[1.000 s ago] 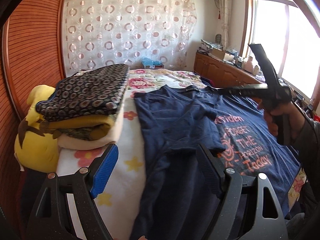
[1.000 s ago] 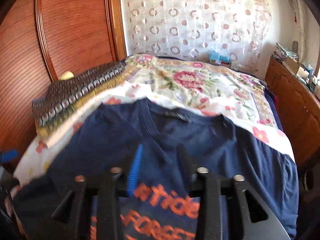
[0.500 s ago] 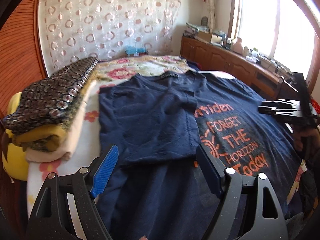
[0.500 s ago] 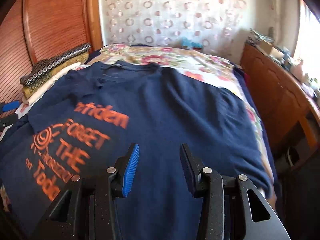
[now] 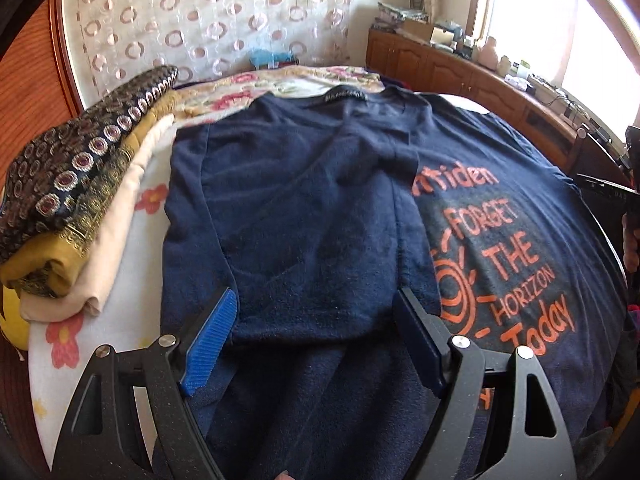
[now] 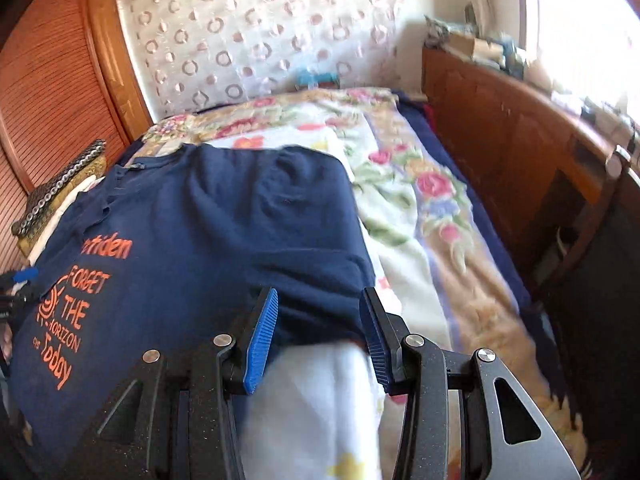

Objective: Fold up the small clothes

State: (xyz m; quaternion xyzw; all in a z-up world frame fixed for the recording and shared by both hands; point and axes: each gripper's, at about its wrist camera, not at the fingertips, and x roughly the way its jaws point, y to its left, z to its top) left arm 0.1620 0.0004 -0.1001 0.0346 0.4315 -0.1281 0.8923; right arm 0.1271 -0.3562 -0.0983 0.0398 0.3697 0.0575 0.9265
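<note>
T-shirt (image 5: pixel 304 216), navy with orange print, spread on bed with left third folded inward.

Lies flat across floral bedsheet (image 6: pixel 404 200), collar toward dotted curtain (image 5: pixel 216 20), folded left sleeve overlapping start of the lettering. Stack of folded fabrics (image 5: pixel 80 184) just beside its left edge; wooden cabinet (image 6: pixel 512 148) along bed's right side under bright window; slatted wooden door (image 6: pixel 44 88) at left. Left gripper (image 5: pixel 316 344) wide open, hovering low over folded section, holding nothing. Right gripper (image 6: pixel 316 332) open at a medium gap, poised over shirt's right hem edge, nothing clamped. Compared with half a second ago: right view now swung toward the shirt's right border and bare sheet; left view nearer to the fold, shirt layout unchanged.
</note>
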